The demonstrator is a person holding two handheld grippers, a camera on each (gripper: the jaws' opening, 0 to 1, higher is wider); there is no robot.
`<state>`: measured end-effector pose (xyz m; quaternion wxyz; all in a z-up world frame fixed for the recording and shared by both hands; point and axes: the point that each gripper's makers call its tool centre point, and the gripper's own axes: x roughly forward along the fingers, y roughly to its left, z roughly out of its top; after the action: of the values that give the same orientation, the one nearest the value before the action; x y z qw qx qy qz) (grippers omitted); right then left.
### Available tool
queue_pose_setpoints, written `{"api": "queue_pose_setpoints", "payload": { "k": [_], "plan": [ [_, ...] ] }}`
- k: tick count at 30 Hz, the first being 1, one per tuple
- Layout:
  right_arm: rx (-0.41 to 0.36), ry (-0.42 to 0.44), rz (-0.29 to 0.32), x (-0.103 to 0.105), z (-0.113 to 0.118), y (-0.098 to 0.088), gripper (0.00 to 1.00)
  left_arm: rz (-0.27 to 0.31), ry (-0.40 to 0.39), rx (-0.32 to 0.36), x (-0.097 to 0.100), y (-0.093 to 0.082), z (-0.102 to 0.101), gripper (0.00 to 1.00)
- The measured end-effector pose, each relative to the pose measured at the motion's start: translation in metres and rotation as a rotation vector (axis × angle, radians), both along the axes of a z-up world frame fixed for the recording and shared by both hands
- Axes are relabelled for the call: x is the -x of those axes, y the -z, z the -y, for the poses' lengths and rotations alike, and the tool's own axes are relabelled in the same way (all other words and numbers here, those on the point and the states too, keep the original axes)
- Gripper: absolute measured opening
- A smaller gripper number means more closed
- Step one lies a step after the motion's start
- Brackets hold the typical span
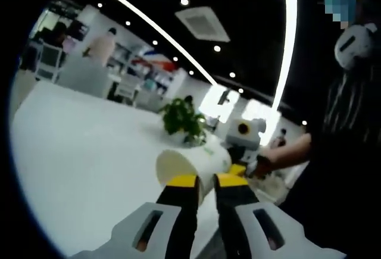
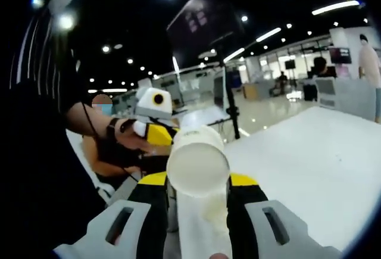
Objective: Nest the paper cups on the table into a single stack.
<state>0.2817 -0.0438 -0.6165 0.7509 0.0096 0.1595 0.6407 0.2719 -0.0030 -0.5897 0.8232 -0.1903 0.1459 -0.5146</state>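
The paper cup (image 1: 189,167) in the left gripper view lies on its side in the air above the white table (image 1: 77,152), its round base toward the camera, pinched between the yellow-tipped jaws of the left gripper (image 1: 206,181). Just beyond that cup, the right gripper (image 1: 245,152) comes in, held by a person's hand (image 1: 271,158). In the right gripper view a second cup (image 2: 197,162) sits between the jaws of the right gripper (image 2: 199,181), also closed on it, base toward the lens, with the left gripper (image 2: 156,131) just behind it. The two cups appear to meet mouth to mouth, so nesting may fail: rim would jam against rim. Tight squeezing could also crush the thin paper walls out of round, and a cup could slip and roll across the table.
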Motion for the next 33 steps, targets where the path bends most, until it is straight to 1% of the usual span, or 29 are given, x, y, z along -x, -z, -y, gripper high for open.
{"api": "queue_pose_setpoints", "payload": {
  "k": [2,6,9,11,13,14,15,16,19,24,26,30,33],
  "plan": [
    [0.016,-0.01,0.025,0.001,0.001,0.004,0.34,-0.003,0.017,-0.008,0.001,0.0,0.002,0.07],
    [0.024,-0.019,0.036,0.003,0.002,0.006,0.33,0.001,0.049,-0.02,0.005,-0.001,0.005,0.06],
    [0.036,-0.03,0.047,0.005,0.002,0.009,0.33,0.004,0.083,-0.021,0.009,-0.007,0.008,0.03],
    [0.046,-0.034,0.067,0.004,0.004,0.01,0.32,-0.004,0.109,-0.03,0.012,-0.007,0.01,0.02],
    [0.046,-0.032,0.067,0.001,0.005,0.012,0.29,-0.011,0.141,-0.029,0.017,-0.009,0.014,0.0],
    [0.042,-0.029,0.068,0.0,0.006,0.012,0.29,-0.01,0.138,-0.032,0.016,-0.011,0.015,0.0],
    [0.036,-0.024,0.07,-0.001,0.006,0.011,0.28,0.01,0.139,-0.058,0.016,-0.011,0.015,0.0],
    [0.034,-0.022,0.068,-0.002,0.006,0.011,0.28,0.021,0.14,-0.067,0.016,-0.012,0.016,0.0],
    [0.029,-0.02,0.072,-0.003,0.005,0.01,0.27,0.016,0.149,-0.074,0.015,-0.015,0.017,0.0],
    [0.037,-0.004,0.084,-0.005,0.004,0.012,0.33,0.013,0.165,-0.101,0.015,-0.015,0.015,0.0],
    [0.029,0.002,0.078,-0.005,0.003,0.011,0.36,0.019,0.172,-0.114,0.015,-0.015,0.014,0.0],
    [0.032,0.007,0.081,-0.007,0.004,0.012,0.38,0.015,0.182,-0.148,0.013,-0.01,0.012,0.0],
    [0.026,0.019,0.081,-0.009,0.005,0.012,0.44,0.012,0.19,-0.163,0.013,-0.009,0.013,0.0]
  ]
}}
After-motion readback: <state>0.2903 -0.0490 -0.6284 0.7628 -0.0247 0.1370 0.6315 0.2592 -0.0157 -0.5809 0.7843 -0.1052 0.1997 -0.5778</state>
